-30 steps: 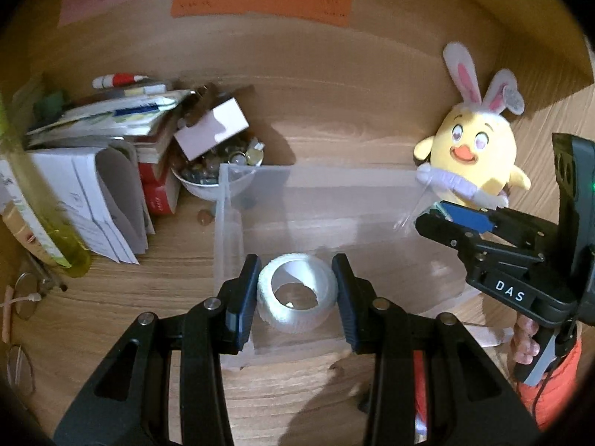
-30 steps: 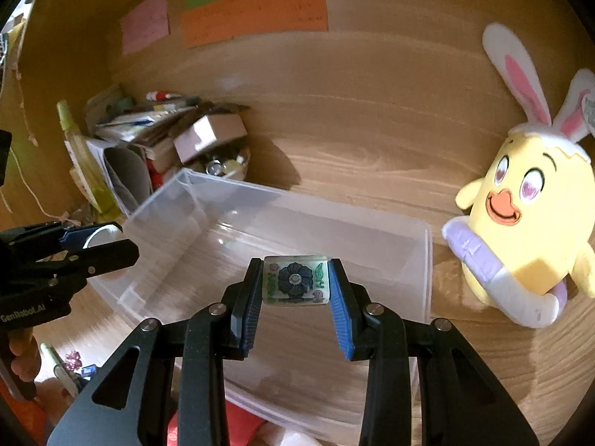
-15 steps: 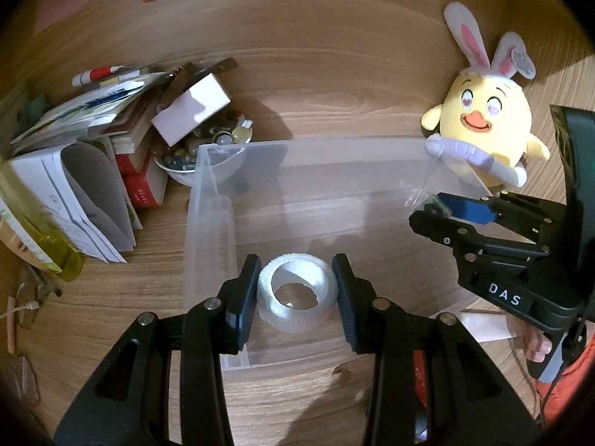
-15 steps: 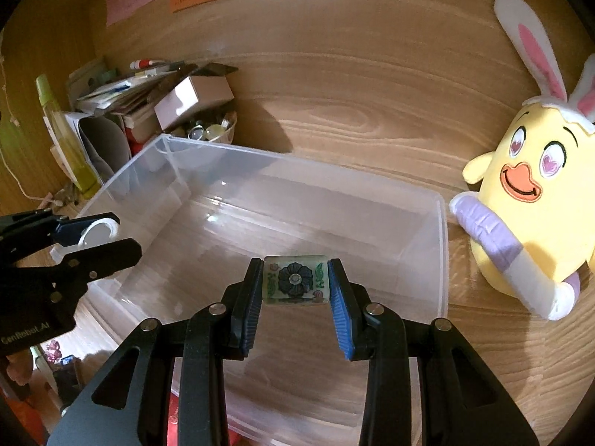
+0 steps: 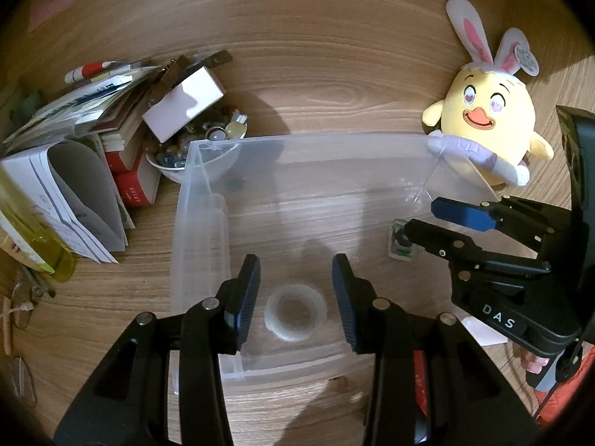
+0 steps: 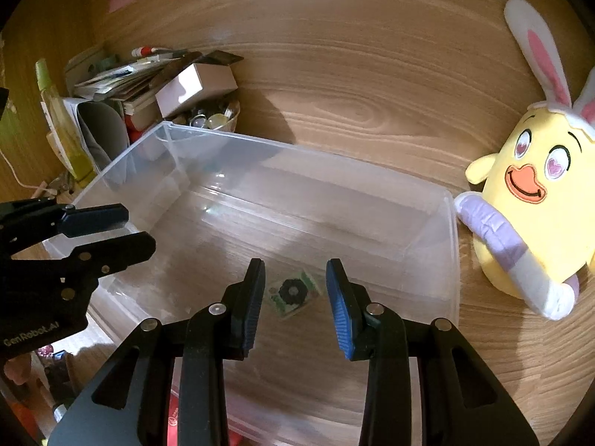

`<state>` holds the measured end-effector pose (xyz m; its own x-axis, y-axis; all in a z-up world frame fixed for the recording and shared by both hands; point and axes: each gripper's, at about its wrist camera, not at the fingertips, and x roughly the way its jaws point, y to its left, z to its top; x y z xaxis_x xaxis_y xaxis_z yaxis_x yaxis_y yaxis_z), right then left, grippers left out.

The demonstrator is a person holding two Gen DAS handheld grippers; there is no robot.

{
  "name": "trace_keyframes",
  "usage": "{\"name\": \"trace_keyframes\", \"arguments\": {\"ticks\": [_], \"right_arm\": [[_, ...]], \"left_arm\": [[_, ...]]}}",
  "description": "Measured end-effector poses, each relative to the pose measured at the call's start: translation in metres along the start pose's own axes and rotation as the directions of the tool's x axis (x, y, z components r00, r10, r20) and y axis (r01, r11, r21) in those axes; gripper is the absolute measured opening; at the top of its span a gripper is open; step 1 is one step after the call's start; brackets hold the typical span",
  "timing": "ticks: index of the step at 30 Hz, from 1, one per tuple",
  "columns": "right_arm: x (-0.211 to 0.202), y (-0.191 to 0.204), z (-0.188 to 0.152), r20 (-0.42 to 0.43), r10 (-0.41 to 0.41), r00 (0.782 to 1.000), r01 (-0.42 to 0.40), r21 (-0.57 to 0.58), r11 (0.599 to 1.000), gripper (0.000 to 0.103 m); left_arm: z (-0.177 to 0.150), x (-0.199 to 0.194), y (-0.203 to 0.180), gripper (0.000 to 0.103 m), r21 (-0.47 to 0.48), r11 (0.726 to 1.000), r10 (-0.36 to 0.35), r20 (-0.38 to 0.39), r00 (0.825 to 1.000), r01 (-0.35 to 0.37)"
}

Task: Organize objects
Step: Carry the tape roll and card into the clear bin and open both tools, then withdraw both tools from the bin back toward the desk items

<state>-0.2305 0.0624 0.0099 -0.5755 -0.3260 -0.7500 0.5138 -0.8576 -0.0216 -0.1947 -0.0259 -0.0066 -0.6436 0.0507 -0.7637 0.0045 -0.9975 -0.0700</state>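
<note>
Both tools have let go since half a second ago: the white tape roll [image 5: 295,317] that the left tool [image 5: 295,299] was pinching now lies flat on the floor of the clear plastic bin [image 5: 208,200], near its front left corner, and the small flower-printed tile [image 6: 293,293] that the right tool [image 6: 295,303] held now lies on the bin floor toward the right side. Each tool hangs above its own dropped item with its jaws spread wide and nothing between them. By the look of it, these two items are now sorted away, and the next step would be to lift clear and fetch more.

Around the bin, the bench [image 5: 334,85] carries a leaning stack of books and papers [image 5: 74,137] at the left, a white bowl of small trinkets [image 5: 200,145] with a little cardboard box [image 5: 184,104] tipped on top, and a yellow bottle [image 5: 33,238]. A yellow plush chick with rabbit ears [image 6: 535,200] sits touching the bin's right wall. The two tools are close together over the bin, so lifting out could make them knock.
</note>
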Motion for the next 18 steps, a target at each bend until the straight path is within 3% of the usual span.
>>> {"name": "trace_keyframes", "arguments": {"ticks": [6, 14, 18], "right_arm": [[0.000, 0.000, 0.001, -0.012, 0.005, 1.000, -0.005, -0.001, 1.000, 0.036], [-0.028, 0.001, 0.006, 0.058, -0.009, 0.998, 0.008, 0.004, 1.000, 0.067], [-0.048, 0.005, 0.003, 0.092, -0.023, 0.995, 0.025, -0.019, 1.000, 0.075]], "left_arm": [[0.000, -0.011, 0.001, 0.053, -0.004, 1.000, -0.005, 0.023, 1.000, 0.005], [0.000, -0.051, 0.001, 0.076, 0.002, 1.000, 0.016, 0.103, 0.995, -0.016], [-0.005, -0.074, 0.001, 0.087, 0.013, 0.999, 0.029, 0.148, 0.989, -0.031]]}}
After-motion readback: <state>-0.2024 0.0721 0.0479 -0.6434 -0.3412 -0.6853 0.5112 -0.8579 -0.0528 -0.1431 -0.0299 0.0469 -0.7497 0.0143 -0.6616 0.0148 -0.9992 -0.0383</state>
